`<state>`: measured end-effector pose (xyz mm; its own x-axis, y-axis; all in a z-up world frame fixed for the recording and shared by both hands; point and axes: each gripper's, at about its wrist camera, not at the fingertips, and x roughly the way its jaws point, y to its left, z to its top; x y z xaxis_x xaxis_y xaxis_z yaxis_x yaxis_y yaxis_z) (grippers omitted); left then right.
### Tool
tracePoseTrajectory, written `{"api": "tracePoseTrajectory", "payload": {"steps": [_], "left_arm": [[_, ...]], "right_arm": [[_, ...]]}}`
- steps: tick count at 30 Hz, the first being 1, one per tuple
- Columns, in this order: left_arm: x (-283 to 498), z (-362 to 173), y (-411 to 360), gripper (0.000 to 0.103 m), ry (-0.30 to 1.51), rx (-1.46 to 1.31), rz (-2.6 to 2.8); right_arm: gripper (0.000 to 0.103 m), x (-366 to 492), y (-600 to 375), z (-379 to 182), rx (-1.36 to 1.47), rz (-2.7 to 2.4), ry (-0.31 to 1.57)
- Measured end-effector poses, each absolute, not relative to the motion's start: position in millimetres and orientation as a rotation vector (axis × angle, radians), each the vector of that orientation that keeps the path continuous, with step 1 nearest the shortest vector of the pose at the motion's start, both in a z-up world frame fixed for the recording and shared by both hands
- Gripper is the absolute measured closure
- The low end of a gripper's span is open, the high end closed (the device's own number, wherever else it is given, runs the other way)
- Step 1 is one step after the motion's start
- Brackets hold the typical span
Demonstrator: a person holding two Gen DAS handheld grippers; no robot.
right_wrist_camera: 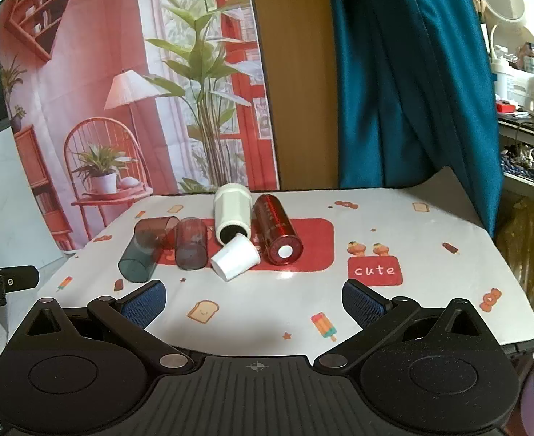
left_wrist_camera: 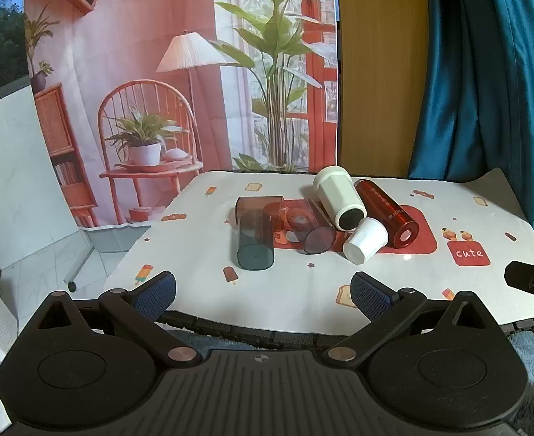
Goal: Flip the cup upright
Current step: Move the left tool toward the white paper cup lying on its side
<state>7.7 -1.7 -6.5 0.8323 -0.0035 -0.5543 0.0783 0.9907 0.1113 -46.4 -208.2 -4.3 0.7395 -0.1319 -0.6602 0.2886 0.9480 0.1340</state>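
Observation:
Several cups lie on their sides in the middle of the table. A dark smoky cup [left_wrist_camera: 254, 238] [right_wrist_camera: 137, 256] lies at the left. A reddish clear cup [left_wrist_camera: 308, 230] [right_wrist_camera: 191, 243] lies beside it. A small white paper cup [left_wrist_camera: 365, 241] [right_wrist_camera: 235, 258] lies in front. A tall white cup [left_wrist_camera: 337, 196] [right_wrist_camera: 231, 214] and a red cup [left_wrist_camera: 388, 214] [right_wrist_camera: 277, 234] lie behind and to the right. My left gripper [left_wrist_camera: 263, 290] is open and empty near the table's front edge. My right gripper [right_wrist_camera: 254, 299] is open and empty, also short of the cups.
A white tablecloth [left_wrist_camera: 394, 283] [right_wrist_camera: 394, 225] with food prints and a red "cute" patch [left_wrist_camera: 468, 253] [right_wrist_camera: 374, 270] covers the table. A printed backdrop and a teal curtain [right_wrist_camera: 405, 72] hang behind. The other gripper's body [left_wrist_camera: 532, 283] shows at the right edge.

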Motion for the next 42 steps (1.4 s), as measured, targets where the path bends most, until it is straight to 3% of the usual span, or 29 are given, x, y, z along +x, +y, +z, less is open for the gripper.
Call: {"api": "tracePoseTrajectory", "payload": {"steps": [42], "left_arm": [[44,-12,3,0.0,0.615,0.085,-0.103]], "right_arm": [[0.0,-3,-238,4,0.239,-0.214,0.679]]}}
